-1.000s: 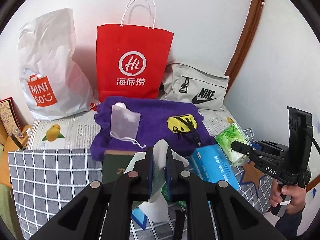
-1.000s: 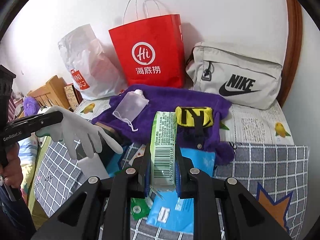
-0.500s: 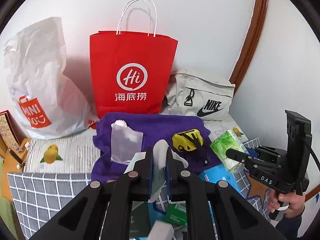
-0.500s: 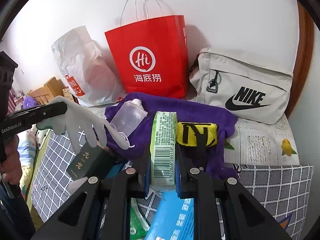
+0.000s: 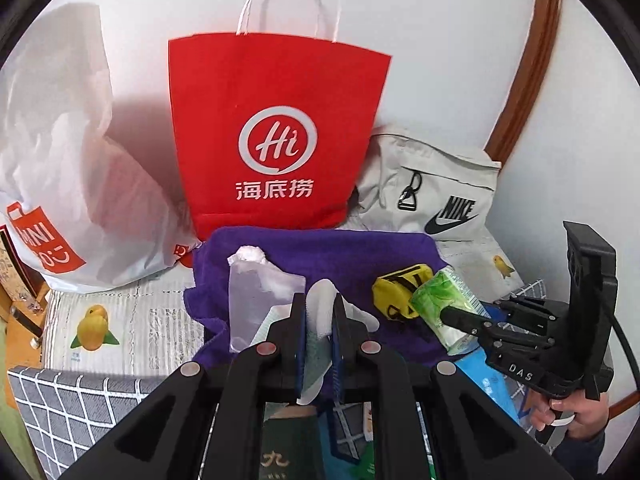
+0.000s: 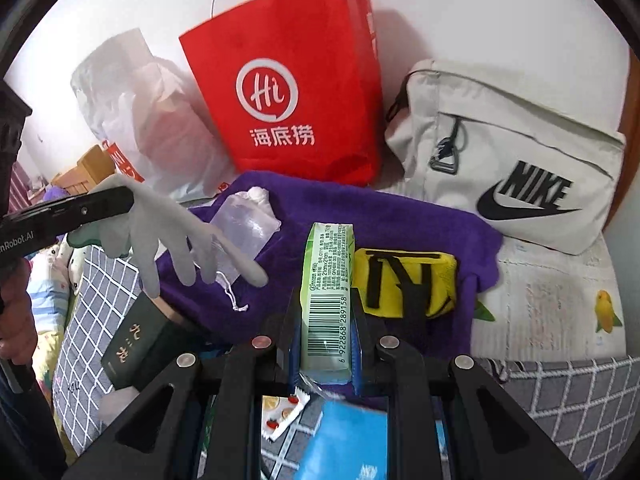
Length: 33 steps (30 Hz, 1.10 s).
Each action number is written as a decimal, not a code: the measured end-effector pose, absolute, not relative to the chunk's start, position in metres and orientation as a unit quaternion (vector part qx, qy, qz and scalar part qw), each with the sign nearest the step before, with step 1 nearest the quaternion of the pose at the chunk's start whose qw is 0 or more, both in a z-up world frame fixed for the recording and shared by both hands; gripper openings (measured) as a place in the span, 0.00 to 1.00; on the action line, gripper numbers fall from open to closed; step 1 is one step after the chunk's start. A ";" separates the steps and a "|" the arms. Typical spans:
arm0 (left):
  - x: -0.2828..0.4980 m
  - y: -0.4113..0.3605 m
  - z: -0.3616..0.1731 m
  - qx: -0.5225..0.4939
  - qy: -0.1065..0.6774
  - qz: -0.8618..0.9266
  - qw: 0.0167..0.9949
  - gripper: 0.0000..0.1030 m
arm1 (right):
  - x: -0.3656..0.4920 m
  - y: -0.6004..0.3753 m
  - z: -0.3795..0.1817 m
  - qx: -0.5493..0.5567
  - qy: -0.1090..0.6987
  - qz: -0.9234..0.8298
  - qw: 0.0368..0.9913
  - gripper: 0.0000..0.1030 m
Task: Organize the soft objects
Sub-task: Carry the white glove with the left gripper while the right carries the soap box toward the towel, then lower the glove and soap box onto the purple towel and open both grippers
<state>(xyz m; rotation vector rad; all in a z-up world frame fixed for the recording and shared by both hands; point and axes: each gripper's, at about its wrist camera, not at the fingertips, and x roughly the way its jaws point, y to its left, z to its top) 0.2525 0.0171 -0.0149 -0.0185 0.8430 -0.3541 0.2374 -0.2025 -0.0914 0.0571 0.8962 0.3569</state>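
While clamping glove [image 5: 320,320], left gripper [image 5: 316,312] shows right gripper [image 5: 448,312] | right view shows tissue pack [image 6: 328,300] clamped, barcode up | both nearer red bag [image 5: 276,132] than before, over purple towel [image 6: 360,216]

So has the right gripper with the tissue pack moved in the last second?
Yes. The right gripper, shut on the tissue pack, has come forward toward the red bag, which looms larger now.

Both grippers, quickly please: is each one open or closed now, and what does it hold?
Left gripper: closed on the white glove.
Right gripper: closed on the green tissue pack.
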 end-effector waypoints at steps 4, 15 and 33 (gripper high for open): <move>0.265 0.019 -0.025 -0.006 0.416 -0.167 0.894 0.10 | 0.252 -0.192 -0.106 0.025 0.443 0.180 0.878 0.19; 0.286 0.007 -0.045 -0.005 0.425 -0.195 0.884 0.10 | 0.275 -0.176 -0.142 -0.001 0.481 0.183 0.857 0.19; 0.315 0.002 -0.105 0.040 0.480 -0.152 0.863 0.24 | 0.272 -0.183 -0.139 -0.007 0.478 0.182 0.859 0.41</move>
